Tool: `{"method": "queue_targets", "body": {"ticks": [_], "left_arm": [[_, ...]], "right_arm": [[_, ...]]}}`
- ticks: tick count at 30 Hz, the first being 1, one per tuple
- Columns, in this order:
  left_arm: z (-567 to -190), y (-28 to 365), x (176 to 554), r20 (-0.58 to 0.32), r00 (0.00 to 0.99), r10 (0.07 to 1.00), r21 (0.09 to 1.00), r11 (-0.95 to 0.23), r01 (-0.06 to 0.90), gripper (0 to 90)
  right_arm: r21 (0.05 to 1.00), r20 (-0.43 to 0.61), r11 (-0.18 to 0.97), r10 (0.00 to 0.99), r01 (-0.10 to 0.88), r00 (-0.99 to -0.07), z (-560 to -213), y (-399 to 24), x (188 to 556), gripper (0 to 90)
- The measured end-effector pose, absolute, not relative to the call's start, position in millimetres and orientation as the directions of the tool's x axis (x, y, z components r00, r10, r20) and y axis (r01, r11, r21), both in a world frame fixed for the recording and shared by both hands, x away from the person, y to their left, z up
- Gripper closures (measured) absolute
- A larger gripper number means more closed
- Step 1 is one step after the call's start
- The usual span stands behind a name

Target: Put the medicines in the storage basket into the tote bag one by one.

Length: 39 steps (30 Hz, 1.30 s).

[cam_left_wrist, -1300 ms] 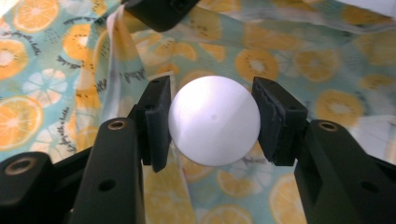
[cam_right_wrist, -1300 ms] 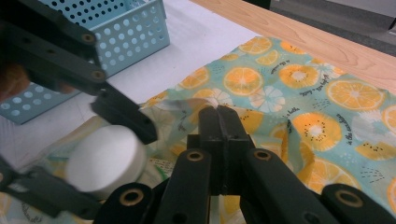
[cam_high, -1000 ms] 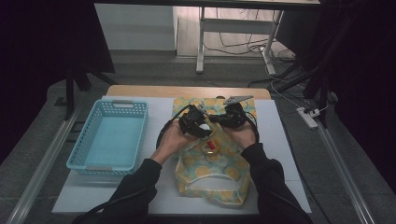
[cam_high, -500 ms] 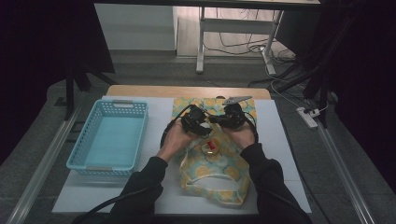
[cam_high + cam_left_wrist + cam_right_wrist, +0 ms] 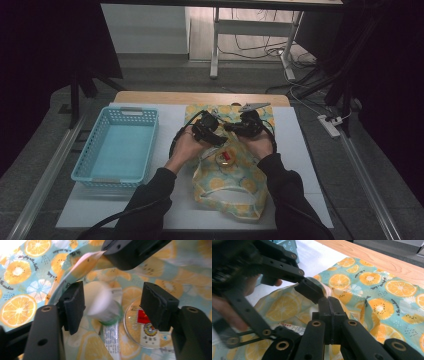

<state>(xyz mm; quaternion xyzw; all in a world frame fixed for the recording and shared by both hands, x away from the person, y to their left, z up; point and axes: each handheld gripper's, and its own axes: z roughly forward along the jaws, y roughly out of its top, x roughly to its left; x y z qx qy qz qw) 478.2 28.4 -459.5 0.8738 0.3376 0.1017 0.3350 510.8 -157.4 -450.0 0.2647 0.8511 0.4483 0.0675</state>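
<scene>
Dropping stuff into the fruit-print cloth bag [image 5: 227, 175] at the table's middle looks like the job. Right gripper [image 5: 329, 302] is clamped tight on the bag's rim, holding the mouth up. Left gripper [image 5: 112, 305] has just been opening, jaws apart around a blurry white tube [image 5: 103, 306], pads not pressing it. A round clear lid [image 5: 143, 327] lies inside. Keep that floppy rim lifted so things fall straight in.

Black sleeves [image 5: 150, 200], black screw-studded grippers.
</scene>
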Motion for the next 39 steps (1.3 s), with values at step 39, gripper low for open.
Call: {"method": "queue_targets", "body": {"ticks": [39], "left_arm": [[-431, 59, 404, -0.179, 0.849, 0.498, 0.744, -0.496, 0.448, 3.8]], "right_arm": [[0.816, 0.119, 0.438, 0.51, 0.377, -0.852, -440, -159, 508, 90.0]]}}
